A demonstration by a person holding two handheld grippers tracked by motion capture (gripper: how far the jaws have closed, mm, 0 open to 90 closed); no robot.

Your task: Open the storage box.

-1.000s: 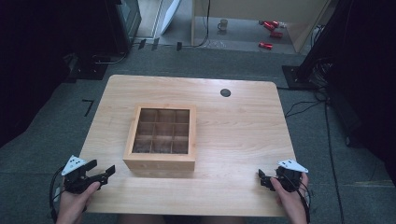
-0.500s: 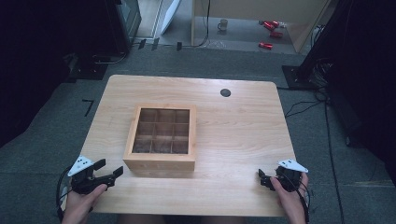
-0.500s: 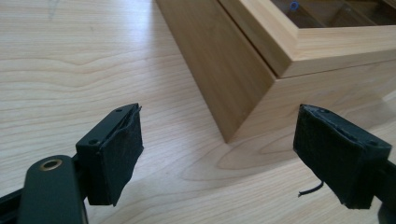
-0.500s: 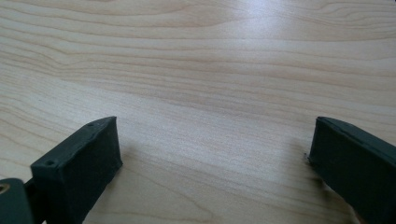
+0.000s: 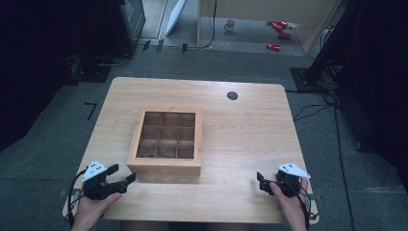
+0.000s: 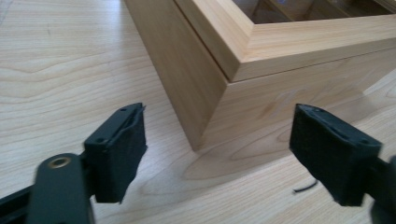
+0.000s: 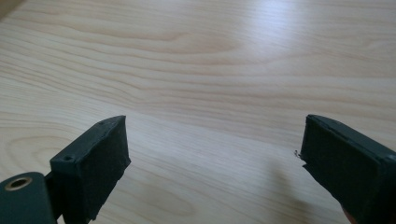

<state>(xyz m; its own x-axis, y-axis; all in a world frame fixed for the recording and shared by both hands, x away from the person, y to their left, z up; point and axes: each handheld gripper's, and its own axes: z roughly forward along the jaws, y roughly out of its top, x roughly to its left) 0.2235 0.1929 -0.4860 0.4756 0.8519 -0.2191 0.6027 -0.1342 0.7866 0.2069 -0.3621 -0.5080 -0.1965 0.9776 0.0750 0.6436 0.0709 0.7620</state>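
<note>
A light wooden box (image 5: 165,139) with a grid of open compartments sits in the middle of the table (image 5: 240,130). My left gripper (image 5: 121,175) is open at the table's front left, its jaws spread just short of the box's near left corner (image 6: 205,135). In the left gripper view that corner stands between the two black jaws, untouched. My right gripper (image 5: 261,182) rests open at the front right, well apart from the box. Bare tabletop (image 7: 210,107) lies between its wide jaws.
A small dark round hole (image 5: 232,95) marks the table's far right area. Beyond the table, on the floor, stand a mug (image 5: 230,24), red items (image 5: 279,33) and dark equipment with cables (image 5: 317,110). The box's lid rim (image 6: 299,42) overhangs its side.
My left gripper has moved right and forward, from the table's front left edge toward the box's near left corner. The right gripper has stayed put.
</note>
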